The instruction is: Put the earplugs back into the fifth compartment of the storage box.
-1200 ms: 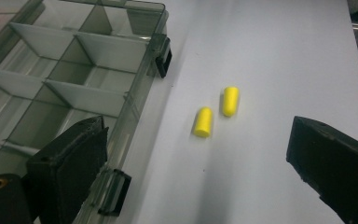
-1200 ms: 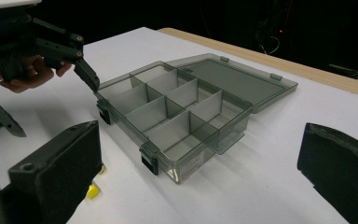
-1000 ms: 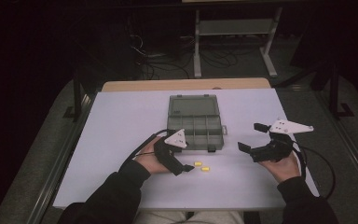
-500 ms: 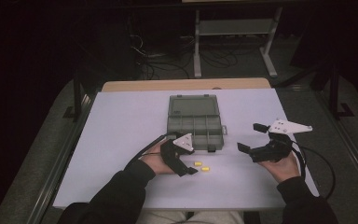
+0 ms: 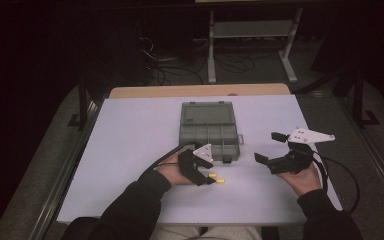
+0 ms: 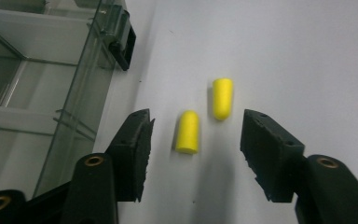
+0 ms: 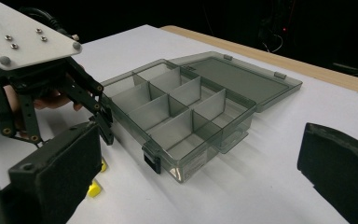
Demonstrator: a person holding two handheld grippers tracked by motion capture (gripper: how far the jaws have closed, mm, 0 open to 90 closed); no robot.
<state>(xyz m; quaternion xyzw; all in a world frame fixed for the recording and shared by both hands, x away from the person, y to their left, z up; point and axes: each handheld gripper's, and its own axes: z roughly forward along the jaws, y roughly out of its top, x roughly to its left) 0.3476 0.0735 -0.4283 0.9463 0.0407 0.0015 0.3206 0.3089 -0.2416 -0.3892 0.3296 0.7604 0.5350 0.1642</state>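
The left gripper [image 6: 193, 154], jaws just closing but not touching, straddles the nearer yellow earplug [image 6: 187, 132], lying lengthwise between them; the right gripper [image 5: 272, 150] stays open, far off.

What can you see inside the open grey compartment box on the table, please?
The compartment box shows bare dividers and floors in the right gripper view. The left gripper covers its near-left corner in the high view.

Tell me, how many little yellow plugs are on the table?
2. The nearer yellow plug lies between the left gripper's open jaws, which have just been closing. The farther yellow plug lies just beyond it, beside the compartment box. None seems hidden.
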